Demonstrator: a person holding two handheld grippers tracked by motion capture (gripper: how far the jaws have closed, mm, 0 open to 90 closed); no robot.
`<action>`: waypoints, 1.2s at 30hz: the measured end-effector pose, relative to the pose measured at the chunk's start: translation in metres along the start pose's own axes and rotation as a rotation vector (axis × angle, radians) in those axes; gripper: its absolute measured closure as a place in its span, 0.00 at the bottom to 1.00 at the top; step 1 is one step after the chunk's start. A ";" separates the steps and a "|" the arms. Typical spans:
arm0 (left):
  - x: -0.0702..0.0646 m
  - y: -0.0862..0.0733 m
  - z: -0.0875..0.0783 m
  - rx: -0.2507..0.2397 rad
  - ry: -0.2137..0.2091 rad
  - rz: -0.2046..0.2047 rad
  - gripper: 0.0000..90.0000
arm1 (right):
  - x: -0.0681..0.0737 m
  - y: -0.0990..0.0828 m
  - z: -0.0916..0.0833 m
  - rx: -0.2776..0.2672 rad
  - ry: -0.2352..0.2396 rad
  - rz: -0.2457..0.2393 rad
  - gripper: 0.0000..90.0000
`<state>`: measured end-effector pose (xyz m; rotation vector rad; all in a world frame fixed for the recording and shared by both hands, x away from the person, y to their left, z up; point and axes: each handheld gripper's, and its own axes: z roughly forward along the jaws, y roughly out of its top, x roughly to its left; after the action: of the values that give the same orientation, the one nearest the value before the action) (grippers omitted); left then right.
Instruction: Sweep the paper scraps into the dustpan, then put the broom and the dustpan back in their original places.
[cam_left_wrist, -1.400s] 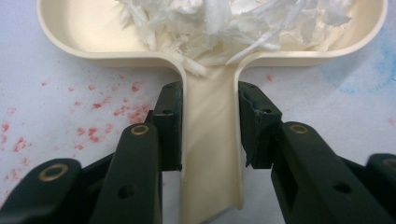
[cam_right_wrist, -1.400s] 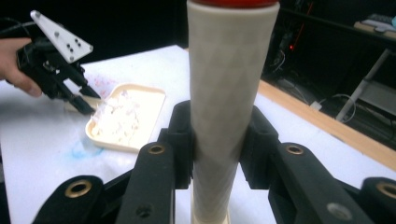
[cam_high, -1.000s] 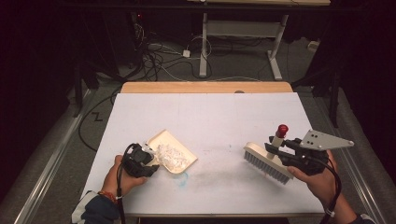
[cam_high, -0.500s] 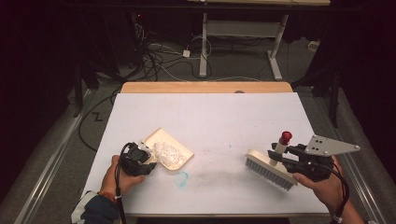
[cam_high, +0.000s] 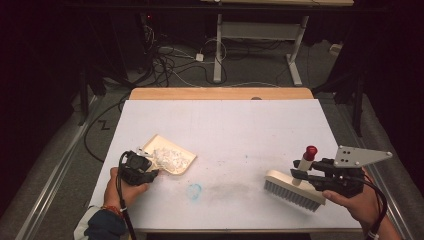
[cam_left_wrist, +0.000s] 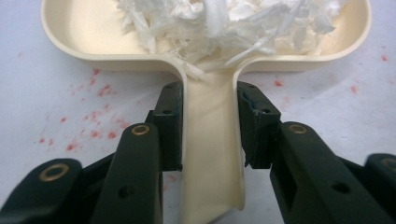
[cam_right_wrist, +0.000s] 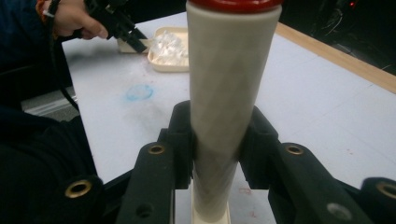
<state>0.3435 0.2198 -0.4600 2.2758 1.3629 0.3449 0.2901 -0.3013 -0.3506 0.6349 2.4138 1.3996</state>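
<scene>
A cream dustpan (cam_high: 172, 152) lies on the white table at the front left, filled with white shredded bits (cam_left_wrist: 224, 23). My left gripper (cam_high: 150, 172) is shut on the dustpan's handle (cam_left_wrist: 212, 140), its pads pressing both sides. At the front right, a cream brush (cam_high: 292, 192) with grey bristles rests near the table's front edge. Its handle (cam_right_wrist: 231, 93), capped in red, stands between the jaws of my right gripper (cam_high: 300, 170), which is shut on it. In the right gripper view the dustpan (cam_right_wrist: 170, 49) shows far off beside the other hand.
A blue smudge (cam_high: 194, 190) and a grey smear mark the white table (cam_high: 225, 125) between the dustpan and the brush. A wooden strip (cam_high: 220, 93) runs along the far edge. Cables and desk legs lie on the floor beyond.
The right gripper with the brush has moved toward the front right of the table. The left gripper and dustpan have shifted only slightly.
</scene>
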 end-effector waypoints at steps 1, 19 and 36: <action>0.001 0.000 0.000 -0.004 0.001 -0.008 0.70 | 0.001 0.000 0.000 0.017 0.007 -0.003 0.78; 0.002 0.006 0.011 -0.034 0.022 -0.125 0.70 | -0.027 -0.006 0.013 0.081 0.025 0.062 0.78; -0.026 0.009 0.011 -0.099 -0.041 -0.063 0.51 | -0.086 0.011 0.058 0.140 -0.090 0.143 0.68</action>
<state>0.3425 0.1906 -0.4642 2.1426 1.3631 0.3356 0.3923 -0.2962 -0.3674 0.9008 2.4521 1.2313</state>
